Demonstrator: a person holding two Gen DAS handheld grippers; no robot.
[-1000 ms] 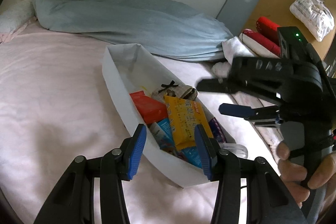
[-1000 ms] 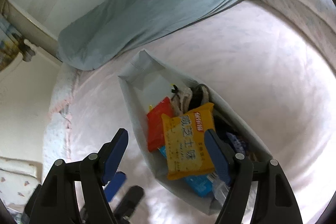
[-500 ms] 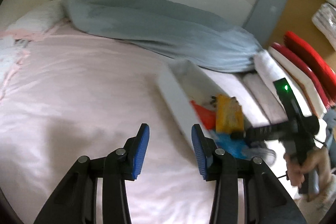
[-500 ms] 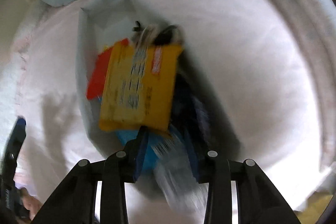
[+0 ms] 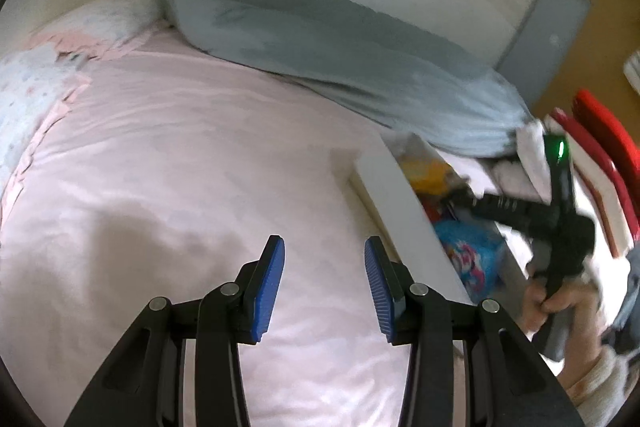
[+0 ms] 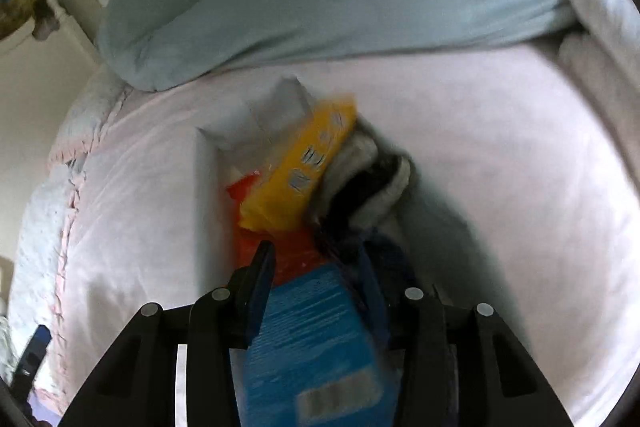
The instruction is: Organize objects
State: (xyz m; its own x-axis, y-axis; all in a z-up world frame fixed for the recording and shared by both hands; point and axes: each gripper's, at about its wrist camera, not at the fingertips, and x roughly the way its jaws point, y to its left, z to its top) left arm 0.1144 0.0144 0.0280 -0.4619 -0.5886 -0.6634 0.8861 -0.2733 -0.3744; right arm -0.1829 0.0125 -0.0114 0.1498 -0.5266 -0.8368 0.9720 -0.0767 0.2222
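A long white box (image 5: 396,195) lies on the pink bed sheet, filled with snack packets. In the right wrist view a yellow packet (image 6: 304,171) leans on a red one (image 6: 296,255), beside a grey and black cloth (image 6: 368,187). My right gripper (image 6: 316,267) reaches down into the white box (image 6: 206,195) with a blue packet (image 6: 316,339) wedged between its pads, and its jaws are opening slightly. My left gripper (image 5: 324,267) hovers open over bare sheet, left of the box, with nothing between its fingers. From the left wrist view, the right gripper (image 5: 460,199) dips into the box.
A long blue-grey bolster (image 5: 320,39) lies along the wall behind the box. Patterned pillows (image 5: 36,95) sit at the far left. Red and white folded items (image 5: 600,155) lie off the bed's right side. A hand (image 5: 552,307) holds the right gripper's handle.
My left gripper swung left, off the box and over bare sheet, and narrowed a little. My right gripper dropped into the box and closed around the blue packet.
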